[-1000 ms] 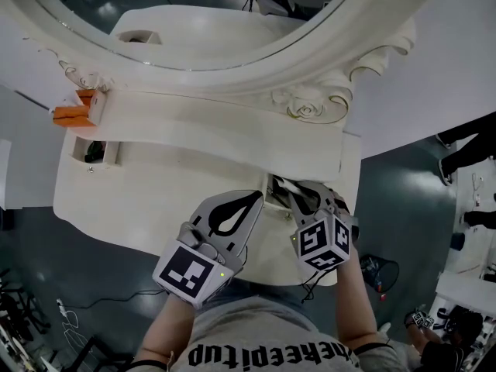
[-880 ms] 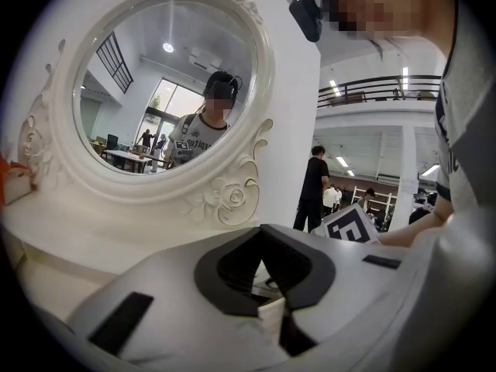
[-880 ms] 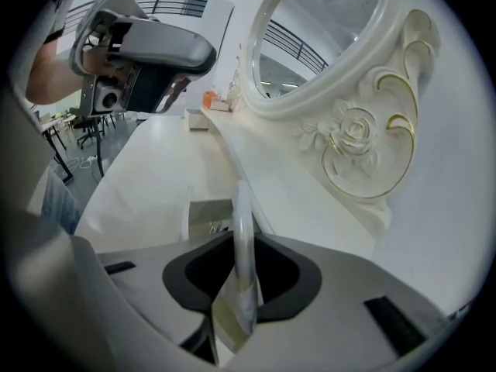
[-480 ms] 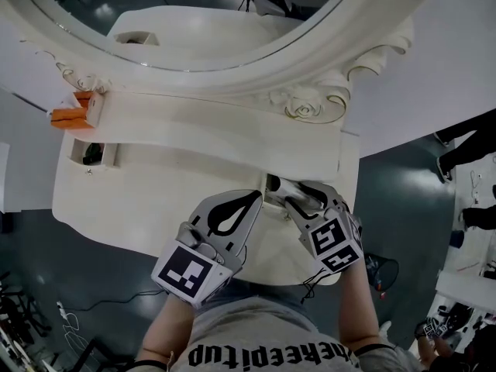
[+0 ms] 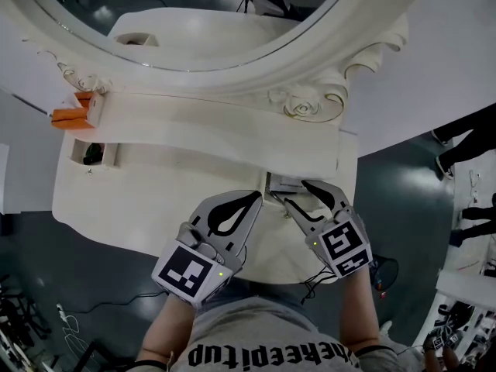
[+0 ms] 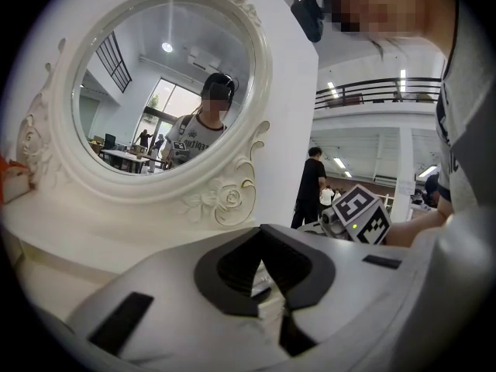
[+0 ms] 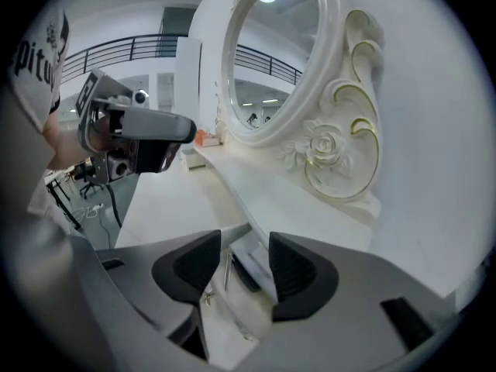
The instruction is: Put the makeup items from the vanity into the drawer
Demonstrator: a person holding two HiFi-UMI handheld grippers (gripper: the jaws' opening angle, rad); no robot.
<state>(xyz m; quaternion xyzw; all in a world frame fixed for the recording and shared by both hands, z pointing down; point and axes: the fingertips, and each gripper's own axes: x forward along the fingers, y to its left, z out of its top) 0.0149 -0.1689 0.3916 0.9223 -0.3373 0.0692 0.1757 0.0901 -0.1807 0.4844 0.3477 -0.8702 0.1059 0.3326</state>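
Nearest me, bottom centre of the head view, my left hand-held gripper point(image 5: 256, 197) hangs over the front edge of the white vanity tabletop point(image 5: 155, 200). Its jaws are pressed together at the tips with nothing pinched between them.

Right beside it, lower right of centre, is my right hand-held gripper point(image 5: 293, 194). Its jaws are opening, spread wide, and no pad presses on anything. They point into the small open white drawer point(image 5: 273, 184) at the tabletop's front edge.

In the right gripper view, through the gap between the pads, I can see a flat dark makeup item point(image 7: 246, 273) lying in that drawer. A thin silvery stick point(image 7: 226, 268) lies there too, and both are clear of the jaws.

Farther off, at the left of the head view, a little open compartment point(image 5: 108, 155) in the tabletop has something dark inside. I can't tell what it is.

Just above that, upper left, an orange-and-white box point(image 5: 76, 111) sits on the raised ledge. It is close against the carved frame of the big oval white mirror point(image 5: 232, 60), which fills the top of the frame.
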